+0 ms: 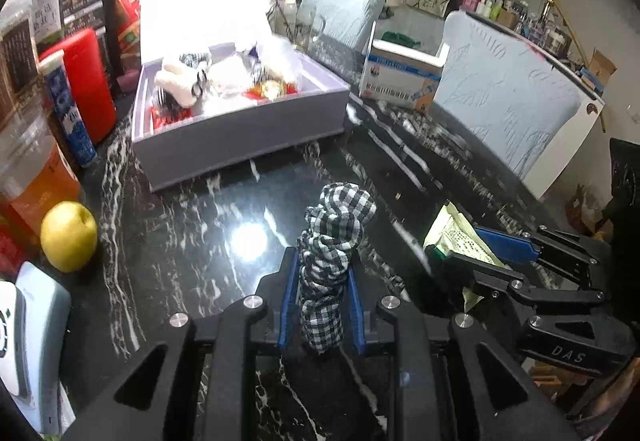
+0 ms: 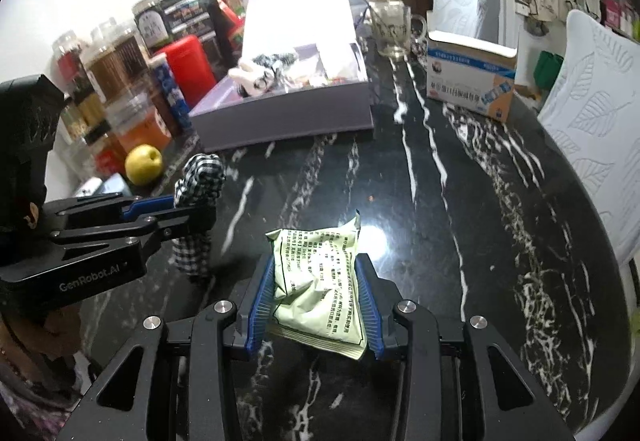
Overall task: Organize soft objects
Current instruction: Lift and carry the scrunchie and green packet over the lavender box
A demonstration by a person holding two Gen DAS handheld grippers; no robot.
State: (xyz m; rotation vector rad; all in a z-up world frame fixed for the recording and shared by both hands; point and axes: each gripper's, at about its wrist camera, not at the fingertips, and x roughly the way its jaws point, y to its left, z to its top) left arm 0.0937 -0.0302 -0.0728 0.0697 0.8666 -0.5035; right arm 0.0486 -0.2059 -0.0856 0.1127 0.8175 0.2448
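The left gripper (image 1: pixel 322 305) reaches forward over the near part of the dark table, its blue-padded fingers (image 1: pixel 289 301) pressed in from both sides on a rolled checked cloth (image 1: pixel 334 241) that stands up between them. The right gripper (image 2: pixel 316 297) sits just to its right, level with it, fingers (image 2: pixel 260 297) clamped on a pale green packet (image 2: pixel 320 281). Whether either load touches the table is hard to tell. No hand shows clearly.
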